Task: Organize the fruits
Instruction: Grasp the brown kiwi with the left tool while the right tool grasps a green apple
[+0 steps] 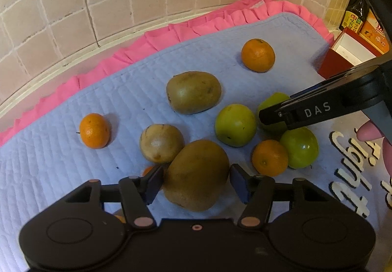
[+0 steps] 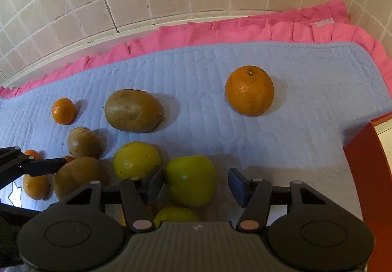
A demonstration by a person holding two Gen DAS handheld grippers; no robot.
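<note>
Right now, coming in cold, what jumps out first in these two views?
Fruit scattered on a blue mat with a pink frill, against a tiled wall. The left gripper straddles the nearest kiwi, jaws open on either side; the right gripper brackets a green apple, also open. One big orange sits alone toward the far right, near a red box.

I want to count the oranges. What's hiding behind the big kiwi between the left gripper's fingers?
A smaller kiwi sits just behind the big kiwi. A sliver of orange fruit peeks out by the left finger; the rest of it is covered, so I can't tell what it is.
</note>
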